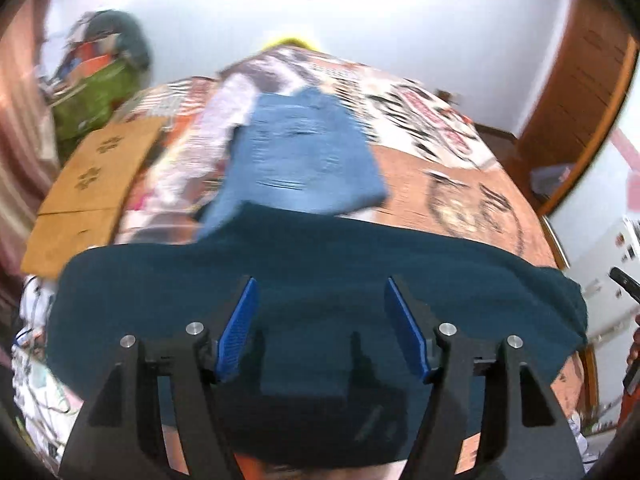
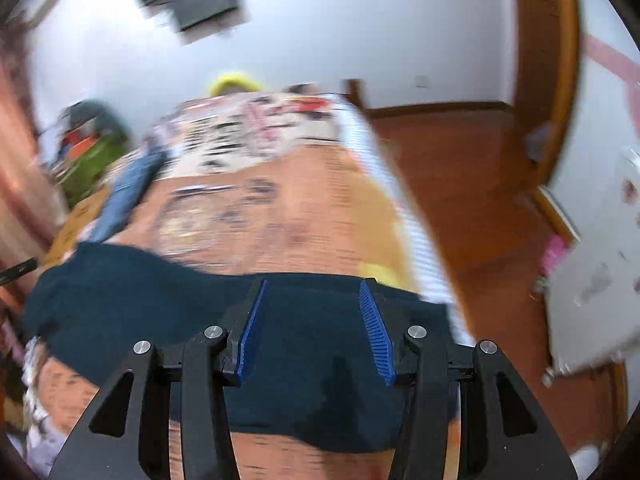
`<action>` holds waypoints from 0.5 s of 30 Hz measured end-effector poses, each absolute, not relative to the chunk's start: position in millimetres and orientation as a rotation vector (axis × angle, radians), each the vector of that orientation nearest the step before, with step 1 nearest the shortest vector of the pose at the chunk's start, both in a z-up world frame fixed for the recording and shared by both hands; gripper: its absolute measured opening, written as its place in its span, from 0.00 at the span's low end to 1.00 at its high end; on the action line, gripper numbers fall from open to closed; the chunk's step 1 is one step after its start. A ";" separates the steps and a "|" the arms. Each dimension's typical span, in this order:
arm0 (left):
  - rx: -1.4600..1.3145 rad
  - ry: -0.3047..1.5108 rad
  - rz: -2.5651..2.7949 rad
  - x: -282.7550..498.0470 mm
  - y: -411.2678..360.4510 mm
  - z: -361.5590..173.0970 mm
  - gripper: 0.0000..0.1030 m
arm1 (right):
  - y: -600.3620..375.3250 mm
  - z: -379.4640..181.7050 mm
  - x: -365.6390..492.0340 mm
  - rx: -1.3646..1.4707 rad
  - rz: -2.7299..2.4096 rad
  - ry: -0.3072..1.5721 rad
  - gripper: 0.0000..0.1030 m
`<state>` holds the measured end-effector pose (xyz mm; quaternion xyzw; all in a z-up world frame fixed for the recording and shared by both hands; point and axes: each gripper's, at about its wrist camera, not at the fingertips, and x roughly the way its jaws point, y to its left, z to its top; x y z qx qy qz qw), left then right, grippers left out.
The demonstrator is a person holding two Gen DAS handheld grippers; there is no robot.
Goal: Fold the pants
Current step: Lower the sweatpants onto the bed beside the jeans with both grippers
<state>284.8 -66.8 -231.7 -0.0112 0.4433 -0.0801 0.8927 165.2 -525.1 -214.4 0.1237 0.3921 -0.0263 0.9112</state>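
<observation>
Dark teal pants (image 1: 320, 264) lie folded in a wide band across the near part of a bed with a printed orange cover (image 1: 460, 184). My left gripper (image 1: 320, 292) is open just above the pants, its blue pads (image 1: 238, 332) apart and holding nothing. In the right wrist view the same pants (image 2: 120, 300) stretch left across the bed (image 2: 280, 220). My right gripper (image 2: 316, 292) is open over the right end of the pants, pads (image 2: 376, 328) apart and empty. Both views are blurred by motion.
Folded blue jeans (image 1: 308, 156) lie beyond the pants, also in the right wrist view (image 2: 128, 192). A cardboard box (image 1: 92, 176) sits at the bed's left. A green bag (image 1: 96, 96) is at far left. Wooden floor (image 2: 460, 184) and a door (image 1: 580, 80) are at right.
</observation>
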 end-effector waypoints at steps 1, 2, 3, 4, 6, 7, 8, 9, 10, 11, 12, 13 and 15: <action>-0.017 0.933 -0.184 286.2 -79.2 -235.0 0.64 | -536.1 -218.7 161.2 0.270 -0.083 0.818 0.42; -0.008 0.949 -0.202 287.4 -90.6 -240.7 0.64 | -548.5 -225.8 158.5 0.289 -0.114 0.830 0.42; 0.001 0.965 -0.218 288.8 -102.8 -247.0 0.64 | -560.8 -234.5 156.2 0.316 -0.137 0.843 0.42; 0.009 0.978 -0.230 289.7 -111.2 -252.0 0.64 | -565.9 -238.6 151.8 0.338 -0.148 0.853 0.42; 0.030 1.004 -0.248 291.2 -128.7 -263.0 0.64 | -582.2 -258.3 151.0 0.408 -0.159 0.889 0.42; 0.043 1.015 -0.253 290.6 -135.3 -267.3 0.64 | -587.4 -265.3 151.2 0.419 -0.164 0.903 0.42; 0.058 1.026 -0.256 290.5 -142.7 -272.2 0.64 | -590.3 -272.8 152.5 0.420 -0.170 0.917 0.42; 0.066 1.034 -0.258 289.8 -146.7 -275.6 0.64 | -592.7 -278.7 154.0 0.419 -0.174 0.928 0.42; 0.074 1.043 -0.258 289.3 -150.0 -279.0 0.64 | -594.6 -285.3 157.0 0.426 -0.171 0.940 0.42; 0.079 1.053 -0.258 288.8 -152.2 -282.9 0.64 | -596.6 -291.0 160.5 0.441 -0.164 0.947 0.42; 0.085 1.063 -0.256 288.4 -154.8 -286.8 0.64 | -598.6 -294.2 160.6 0.453 -0.159 0.951 0.42; 0.093 1.071 -0.251 288.3 -156.4 -290.2 0.64 | -602.0 -297.9 163.3 0.465 -0.153 0.957 0.42; 0.113 1.071 -0.238 285.0 -158.2 -296.1 0.65 | -605.8 -306.9 172.4 0.486 -0.141 0.968 0.42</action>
